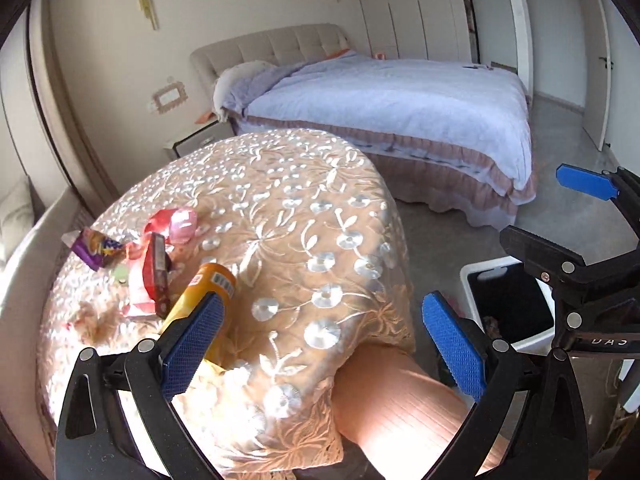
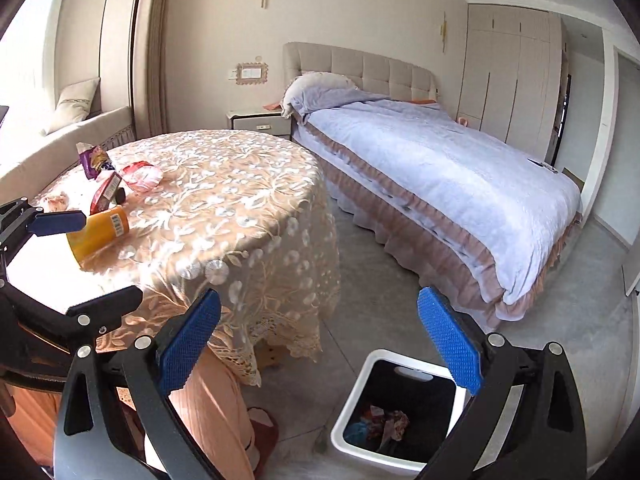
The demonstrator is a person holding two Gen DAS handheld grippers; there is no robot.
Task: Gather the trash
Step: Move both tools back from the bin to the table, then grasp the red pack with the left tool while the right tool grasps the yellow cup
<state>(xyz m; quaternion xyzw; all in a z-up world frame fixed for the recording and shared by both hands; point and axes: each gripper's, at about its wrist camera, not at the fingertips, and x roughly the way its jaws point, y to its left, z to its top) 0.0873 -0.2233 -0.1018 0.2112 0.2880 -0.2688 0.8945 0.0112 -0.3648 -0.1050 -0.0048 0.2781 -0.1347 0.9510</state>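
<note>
We hold both claws spread: left claw (image 1: 320, 344) by yellow can (image 1: 200, 300) on counter (image 1: 320, 220), right claw (image 2: 320, 340) over bin (image 2: 348, 412) for drops.

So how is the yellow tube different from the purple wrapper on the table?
The yellow tube is a smooth, round canister lying on its side; the purple wrapper is a crinkly packet with one end sticking up. The tube lies near the left gripper, while the wrapper sits farther back by the table's far edge. The tube has a barcode label; the wrapper has a printed picture. Both are on the lace tablecloth, not yet in the bin.
</note>
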